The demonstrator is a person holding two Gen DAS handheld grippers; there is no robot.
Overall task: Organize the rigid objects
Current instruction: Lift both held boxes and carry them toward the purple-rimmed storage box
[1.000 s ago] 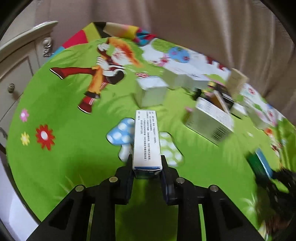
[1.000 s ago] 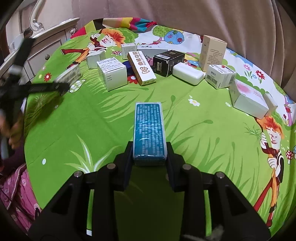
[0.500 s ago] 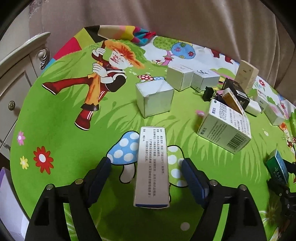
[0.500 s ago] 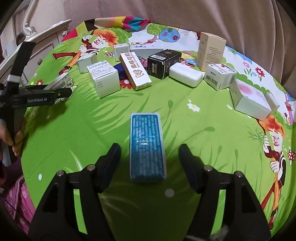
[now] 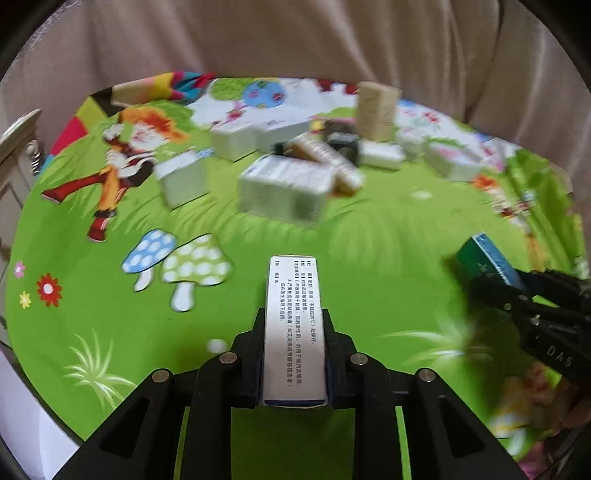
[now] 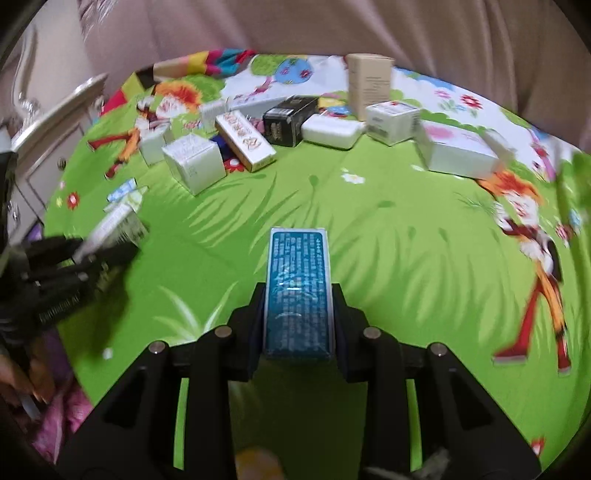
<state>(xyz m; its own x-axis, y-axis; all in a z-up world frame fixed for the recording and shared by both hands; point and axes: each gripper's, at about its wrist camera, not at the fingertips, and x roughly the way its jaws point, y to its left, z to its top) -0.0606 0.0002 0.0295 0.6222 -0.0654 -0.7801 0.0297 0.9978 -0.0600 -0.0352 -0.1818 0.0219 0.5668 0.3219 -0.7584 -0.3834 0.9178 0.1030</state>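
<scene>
white box (image 5: 294, 328): matt cardboard, black print
blue box (image 6: 298, 291): glossy, sheen on top, prob. film-wrapped card
fingers (image 5: 255, 354): black matt plastic, silver metal pins
cloth (image 6: 388, 236): soft printed fabric w/ cartoon pics, matt, slight creases
tan box (image 6: 369, 85): plain kraft card, matt
black box (image 6: 290, 120): dark card, slight shine
white bar (image 6: 332, 131): smooth plastic, semi-gloss
curtain (image 6: 332, 33): beige cloth, folds
cabinet (image 6: 48, 147): painted wood, smooth, metal knob
</scene>
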